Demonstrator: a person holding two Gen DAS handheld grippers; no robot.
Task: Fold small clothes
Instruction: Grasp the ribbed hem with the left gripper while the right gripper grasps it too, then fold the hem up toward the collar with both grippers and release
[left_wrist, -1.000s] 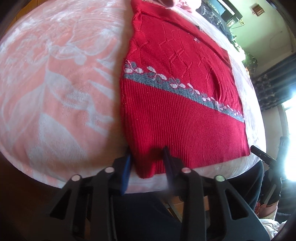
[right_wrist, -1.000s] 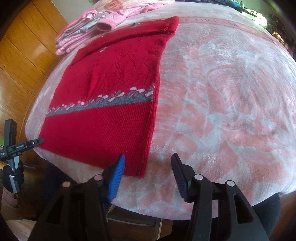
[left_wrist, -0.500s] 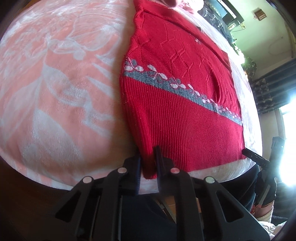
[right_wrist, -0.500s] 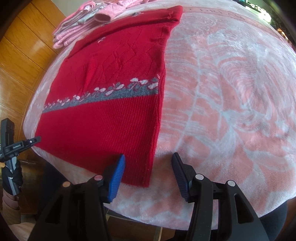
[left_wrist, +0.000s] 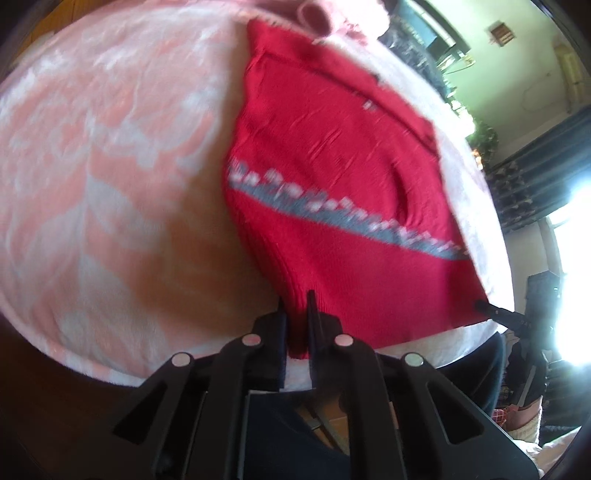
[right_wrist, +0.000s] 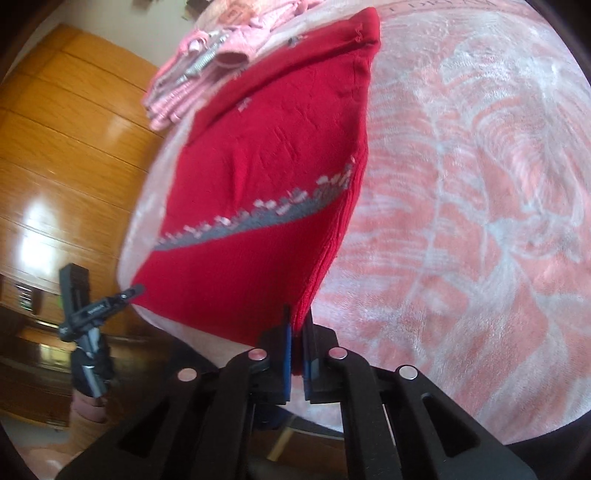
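Gripping the near hem of the red sweater (left_wrist: 332, 177) at both corners, the two grippers look set for the lengthwise fold, hem carried toward the collar. The left gripper (left_wrist: 294, 306) has its fingers narrowed onto the near left corner, and the right gripper (right_wrist: 296, 325) is pinched on the near right corner, with red knit visible between each pair of pads. The sweater lies on the pink and white blanket (right_wrist: 480, 184), its collar end far from the grippers and just beside a pile of pink clothes (right_wrist: 207, 62) at the far edge; its near hem appears raised off the blanket, the knit bunching into ridges above each grip. As I judge it, the next move calls for both corners to rise together and travel far across the body, keeping the hem level so the grey flowered band (left_wrist: 332, 212) folds straight, then lowering short of the pink pile. A second ago both pairs of fingers stood wide around the flat hem; half a second ago the left had closed while the right was still open, and now both clamp and the cloth has started to lift.
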